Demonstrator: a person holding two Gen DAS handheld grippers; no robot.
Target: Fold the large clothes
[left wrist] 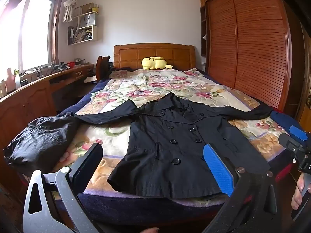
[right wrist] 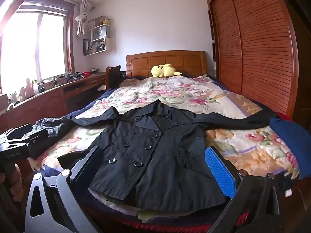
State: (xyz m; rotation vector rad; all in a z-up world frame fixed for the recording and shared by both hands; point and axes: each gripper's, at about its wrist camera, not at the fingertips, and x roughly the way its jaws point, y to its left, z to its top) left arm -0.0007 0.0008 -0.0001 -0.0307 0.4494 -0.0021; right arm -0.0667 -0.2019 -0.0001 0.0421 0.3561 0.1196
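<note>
Left hand-held gripper (left wrist: pixel 153 169) jaws spread wide, nothing held; right hand-held gripper (right wrist: pixel 155 169) same, wide apart and empty. Both hover above the near bed edge. Black double-breasted button-front coat (left wrist: pixel 175 136) lies flat, front up, sleeves out, on the floral-print bed blanket (left wrist: pixel 155 85). Crumpled black garment (left wrist: pixel 40 136) left of it.

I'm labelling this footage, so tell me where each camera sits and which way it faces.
Left wrist: on the left gripper, at the bed's foot, facing the black coat and headboard; right gripper and fingers at right.
Right wrist: on the right gripper, same direction; left gripper at left.
Shared: coat, yellow plush toy, wardrobe.
</note>
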